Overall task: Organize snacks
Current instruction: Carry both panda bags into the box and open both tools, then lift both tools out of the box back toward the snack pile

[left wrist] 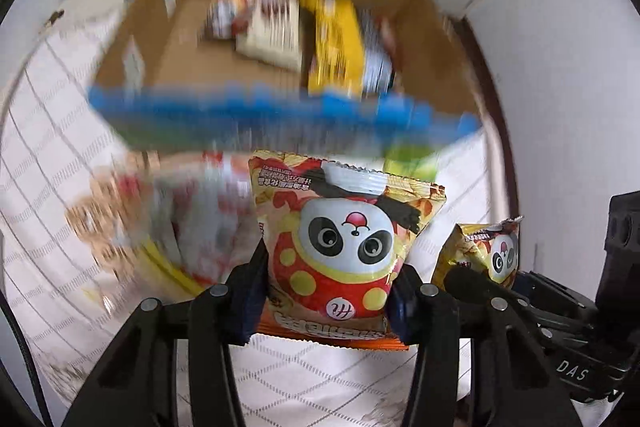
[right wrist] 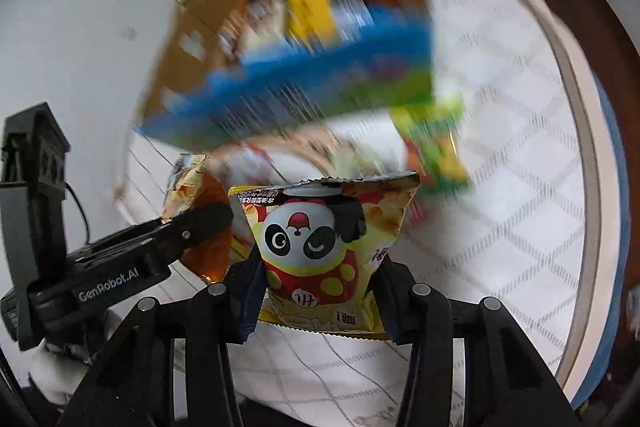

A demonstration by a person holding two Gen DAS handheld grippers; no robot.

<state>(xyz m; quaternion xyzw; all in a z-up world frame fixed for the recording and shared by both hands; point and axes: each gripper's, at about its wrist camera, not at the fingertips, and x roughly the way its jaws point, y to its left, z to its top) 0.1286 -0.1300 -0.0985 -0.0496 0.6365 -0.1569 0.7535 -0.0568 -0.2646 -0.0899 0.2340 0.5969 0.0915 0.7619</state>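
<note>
Now panda bag point(left wrist: 340, 251) between left jaws, clamped

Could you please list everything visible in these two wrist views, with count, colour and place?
Orange panda snack bag: one, orange-red and yellow, clamped in the left claw.
Yellow panda snack bag: one, yellow and red, clamped in the right claw.
Cardboard box: one, brown with a blue printed front, beyond both bags, open.
Packets in the box: several, yellow, cream and red; blurred, count unclear.
Loose snacks: a blurred pile, red, white and yellow, in front of the box.
Green packet: one, green, right of the pile.
Quilted cover: one, white, under everything.
Left claw: black, shut on its bag.
Right claw: black, shut on its bag.
</note>
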